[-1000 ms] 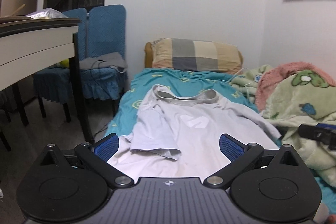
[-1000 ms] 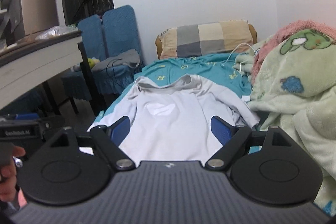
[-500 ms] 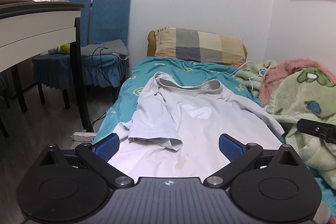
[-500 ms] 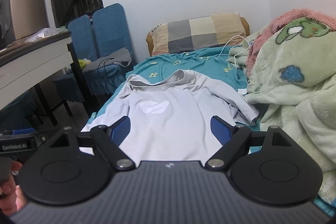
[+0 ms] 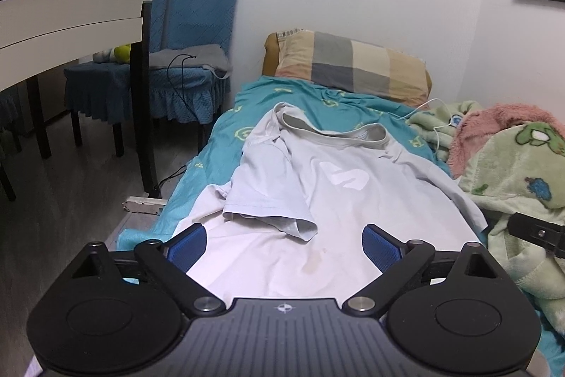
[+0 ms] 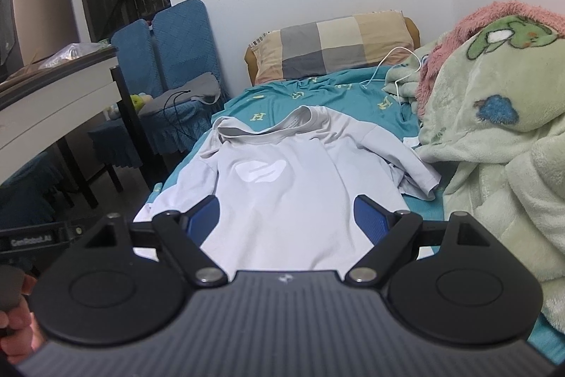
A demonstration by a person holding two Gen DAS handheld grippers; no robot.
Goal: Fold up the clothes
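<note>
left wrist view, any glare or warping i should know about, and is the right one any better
Left wrist view: fisheye bends the wall and table edge; the white t-shirt washes out bright near the tongs, dimming its faint stain; floor is dark. Right wrist view: same bending, shirt evenly lit, logo clear, dark left edge, blanket sharp.

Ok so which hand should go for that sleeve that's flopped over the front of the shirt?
Probably the left. In the left wrist view the folded-over sleeve lies just ahead of the open left gripper. The right gripper, also open, faces the t-shirt body on the blanket side.
</note>
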